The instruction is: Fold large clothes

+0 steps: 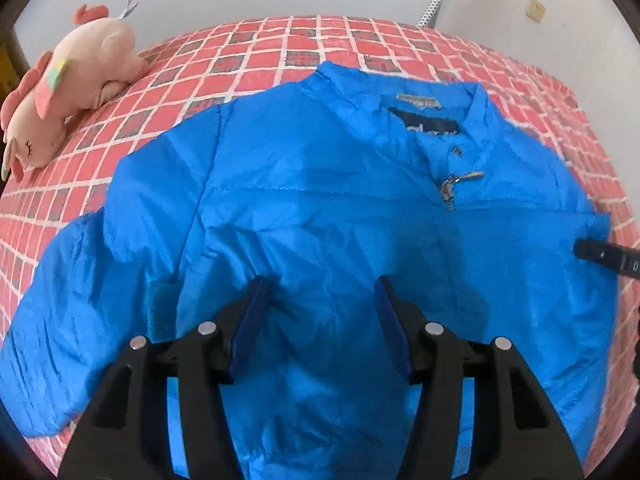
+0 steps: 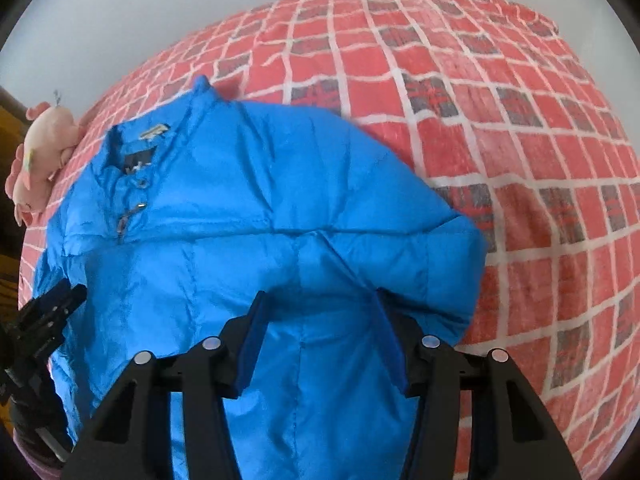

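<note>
Blue jacket (image 1: 320, 208) spread flat, red checked bedspread (image 1: 248, 60)

Bed with red checked cover (image 1: 320, 46). Blue jacket (image 1: 320, 220) lies spread directly beneath both tools, collar at the far end. Pink plush toy (image 1: 76, 80) rests farther off, beyond the jacket's left shoulder.

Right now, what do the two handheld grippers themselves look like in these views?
Both look alike. The left gripper and the right gripper each have a matte black angular frame with cut-out openings, round silver pivot pins, and two flat dark-blue pads as jaws. From the left view, the right one's black tip bears small white markings. No cables show.
</note>
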